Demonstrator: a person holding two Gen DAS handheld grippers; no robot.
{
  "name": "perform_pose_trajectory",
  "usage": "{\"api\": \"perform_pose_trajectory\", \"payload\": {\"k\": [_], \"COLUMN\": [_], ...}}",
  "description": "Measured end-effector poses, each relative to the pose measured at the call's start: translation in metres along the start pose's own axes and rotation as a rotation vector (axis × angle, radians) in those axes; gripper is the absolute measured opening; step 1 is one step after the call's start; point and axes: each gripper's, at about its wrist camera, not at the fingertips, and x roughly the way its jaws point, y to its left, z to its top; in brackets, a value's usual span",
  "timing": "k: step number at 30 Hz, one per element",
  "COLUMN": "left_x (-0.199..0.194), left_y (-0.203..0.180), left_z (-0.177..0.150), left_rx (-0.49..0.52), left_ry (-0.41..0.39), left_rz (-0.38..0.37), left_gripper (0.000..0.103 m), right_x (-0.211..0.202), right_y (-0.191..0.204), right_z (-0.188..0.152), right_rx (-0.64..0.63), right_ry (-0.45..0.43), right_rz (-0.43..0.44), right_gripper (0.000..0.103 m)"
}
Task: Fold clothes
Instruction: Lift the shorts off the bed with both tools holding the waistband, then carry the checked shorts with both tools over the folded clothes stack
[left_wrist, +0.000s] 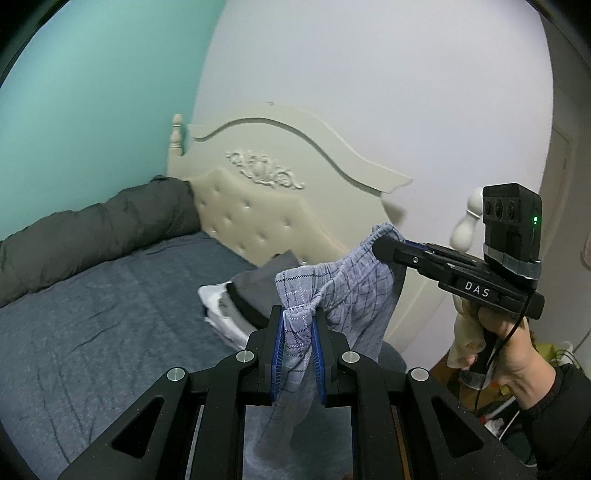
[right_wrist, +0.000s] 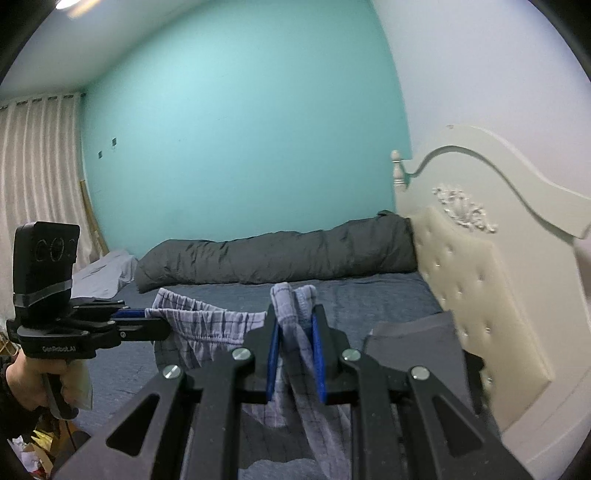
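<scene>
- Bedroom with a teal wall (right_wrist: 229, 129) on one side and a pale wall (left_wrist: 388, 74) behind a cream headboard (left_wrist: 258, 206) with tufted padding and carved ornament.
- Blue-grey bed sheet (left_wrist: 92, 325) spread wide and flat, bare across most of its middle; plenty of free surface below the held garment.
- Dark grey rolled duvet (right_wrist: 280, 254) along the far edge of the bed against the teal wall, one end touching the headboard.
- Stack of folded clothes (left_wrist: 236, 302), grey on top and white beneath, close to the headboard on the bed's near corner.
- Cream curtain (right_wrist: 37, 166) at the far left in the right wrist view; clutter on the floor beyond the bed's near edge, too blurred to name.
- Plaid shorts (left_wrist: 351, 291), pale blue with dark lines, lifted clear of the sheet and stretched by the elastic waistband between the 2 grippers, legs hanging down.
- Left gripper (left_wrist: 298, 332) with jaws nearly closed, blue pads pinching a bunched fold of the waistband, cloth spilling down between the fingers.
- Right gripper (right_wrist: 295, 332) likewise narrowed to a small gap, clamped on a gathered lump of the waistband that pokes up above the fingertips.
- Right hand (left_wrist: 509, 354) wrapped around its tool's handle, dark sleeve at the wrist; left hand (right_wrist: 33, 380) gripping the other handle at the left edge of the right wrist view.
- Both tools held above the bed, near each other and level, waistband sagging slightly between them.
</scene>
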Motion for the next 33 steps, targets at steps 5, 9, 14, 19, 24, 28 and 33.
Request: {"api": "perform_pose_trajectory", "payload": {"k": [5, 9, 14, 19, 24, 28, 33], "left_x": [0.027, 0.049, 0.076, 0.104, 0.139, 0.179, 0.223], "left_y": [-0.028, -0.04, -0.046, -0.044, -0.031, -0.007, 0.028], "left_z": [0.011, 0.021, 0.032, 0.04, 0.047, 0.056, 0.062], "left_rx": [0.024, 0.024, 0.023, 0.022, 0.0, -0.035, -0.076], "left_ry": [0.017, 0.028, 0.042, 0.058, 0.086, 0.117, 0.147], "left_rz": [-0.028, -0.039, -0.048, -0.051, -0.052, -0.039, -0.024], "left_gripper": [0.015, 0.015, 0.015, 0.015, 0.015, 0.015, 0.015], "right_x": [-0.02, -0.028, -0.026, -0.017, 0.016, 0.044, 0.085], "right_y": [-0.031, -0.054, -0.081, -0.104, -0.13, -0.151, -0.178], "right_z": [-0.001, -0.001, -0.001, -0.002, 0.001, 0.004, 0.004], "right_rx": [0.018, 0.036, 0.046, 0.055, 0.06, 0.063, 0.07], "right_ry": [-0.008, -0.013, -0.011, 0.002, 0.036, 0.065, 0.111], "right_rz": [-0.04, -0.063, -0.08, -0.092, -0.108, -0.123, -0.138], "right_gripper": [0.015, 0.015, 0.015, 0.015, 0.015, 0.015, 0.015]}}
